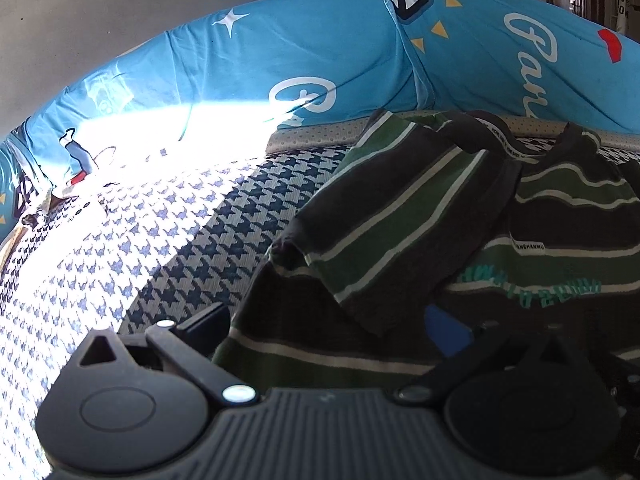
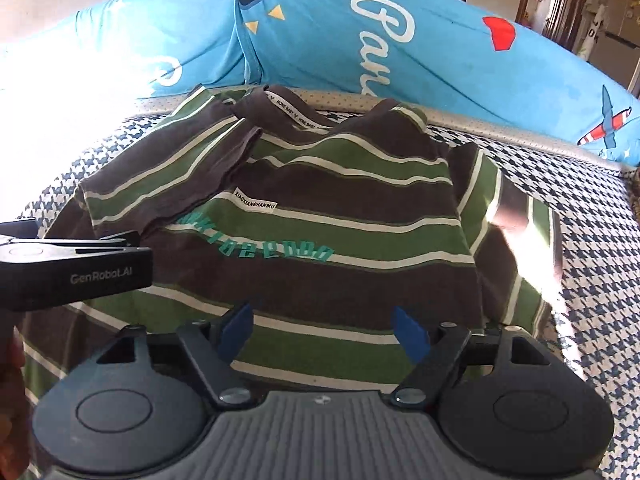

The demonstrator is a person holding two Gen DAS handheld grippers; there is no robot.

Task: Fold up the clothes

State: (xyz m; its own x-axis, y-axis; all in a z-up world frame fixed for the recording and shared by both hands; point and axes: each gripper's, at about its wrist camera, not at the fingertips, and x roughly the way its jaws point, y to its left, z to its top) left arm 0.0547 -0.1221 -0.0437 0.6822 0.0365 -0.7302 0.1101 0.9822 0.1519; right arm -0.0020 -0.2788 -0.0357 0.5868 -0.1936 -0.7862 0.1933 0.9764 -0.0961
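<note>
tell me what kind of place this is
Most likely a bedroom at home: the striped shirt lies on a houndstooth-patterned mattress, with a long blue printed cushion along its far edge. A doorway into another room shows at the top right.

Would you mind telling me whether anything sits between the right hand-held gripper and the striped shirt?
Nothing visible does. The right hand-held gripper hangs open directly over the shirt, with only bare fabric ahead. The left hand-held gripper sits off to its left, not in between.

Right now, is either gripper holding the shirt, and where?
Nothing is held. The right gripper is open above the striped shirt; the left gripper is open too, with fabric lying unclamped inside it.
</note>
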